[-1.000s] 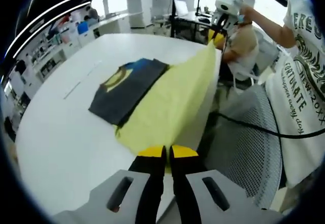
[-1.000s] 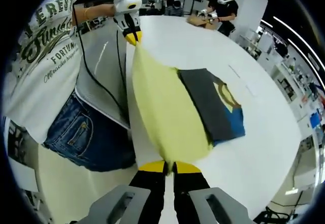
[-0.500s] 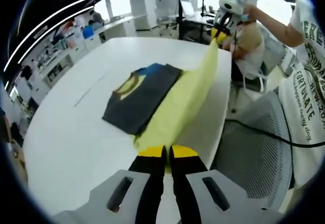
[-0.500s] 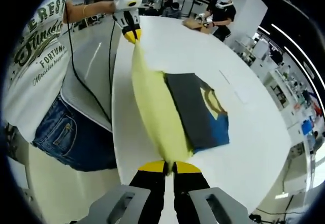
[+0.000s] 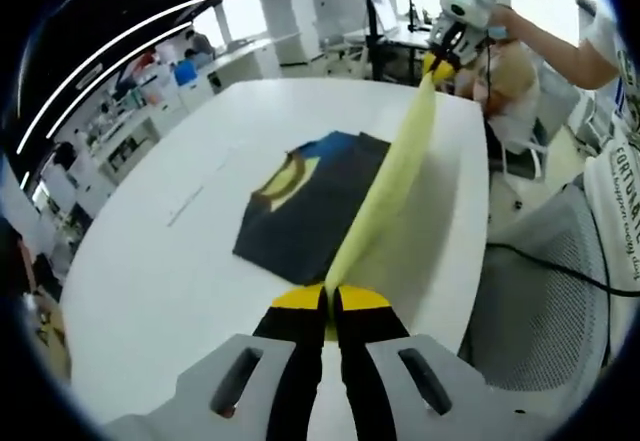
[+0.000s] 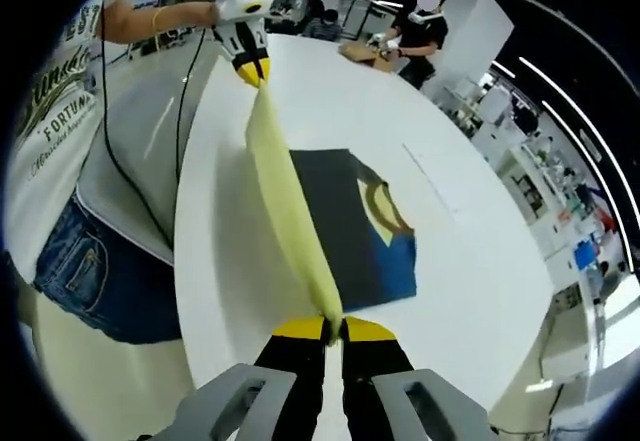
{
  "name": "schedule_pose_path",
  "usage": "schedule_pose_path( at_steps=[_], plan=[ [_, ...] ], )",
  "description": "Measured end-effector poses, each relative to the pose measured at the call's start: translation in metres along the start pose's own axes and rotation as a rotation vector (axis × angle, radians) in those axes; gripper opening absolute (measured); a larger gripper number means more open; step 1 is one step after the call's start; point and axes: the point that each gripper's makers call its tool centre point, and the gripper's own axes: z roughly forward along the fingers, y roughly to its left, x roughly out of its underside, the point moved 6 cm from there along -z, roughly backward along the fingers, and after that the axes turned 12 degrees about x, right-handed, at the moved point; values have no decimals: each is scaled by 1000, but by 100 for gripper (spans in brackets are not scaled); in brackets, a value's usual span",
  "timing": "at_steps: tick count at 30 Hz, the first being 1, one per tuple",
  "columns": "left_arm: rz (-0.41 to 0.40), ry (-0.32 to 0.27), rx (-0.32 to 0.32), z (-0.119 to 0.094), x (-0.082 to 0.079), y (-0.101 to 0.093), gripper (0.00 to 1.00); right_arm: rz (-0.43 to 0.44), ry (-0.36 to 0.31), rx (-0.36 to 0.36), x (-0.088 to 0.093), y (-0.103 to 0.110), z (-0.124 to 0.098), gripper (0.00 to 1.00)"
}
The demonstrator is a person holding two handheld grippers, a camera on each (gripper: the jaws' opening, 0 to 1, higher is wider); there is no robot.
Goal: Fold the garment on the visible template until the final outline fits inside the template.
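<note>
Both grippers pinch opposite ends of the yellow cloth [image 5: 385, 196], holding it taut as a raised band above the white table [image 5: 150, 261]. The left gripper [image 5: 329, 303] is clamped on the near end; the right gripper [image 5: 440, 59] holds the far end at 1 o'clock in the left gripper view. In the right gripper view, the right gripper [image 6: 331, 329] is closed on its end and the left gripper [image 6: 249, 69] sits at 11 o'clock.

A dark folded garment [image 6: 355, 231] with a yellow-blue print lies flat on the table beside the band, at 10 o'clock from the left jaws. The cloth's long axis runs gripper to gripper, along the garment's near edge. Likely next: sweep the cloth sideways over or onto the table. Both hands look equally near.
</note>
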Motion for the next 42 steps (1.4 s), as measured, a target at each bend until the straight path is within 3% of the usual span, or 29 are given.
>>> schedule_pose_path(
  at_steps=[8, 13, 26, 30, 37, 42],
  plan=[
    [-9, -16, -23, 6, -7, 28, 1, -2, -15, 105, -9, -28, 19, 0],
    [-21, -35, -48, 8, -13, 39, 1, -7, -6, 132, -10, -39, 31, 0],
    [-47, -82, -173, 16, -25, 67, 1, -35, 7, 276, -15, -67, 56, 0],
    [-77, -125, -201, 17, -32, 78, 1, -59, 26, 332, -14, -77, 64, 0],
    [-76, -107, -267, 28, -37, 93, 1, -45, 33, 415, -16, -95, 82, 0],
    [-118, -121, -306, 34, -39, 110, 1, -30, 36, 459, -17, -105, 97, 0]
  ],
)
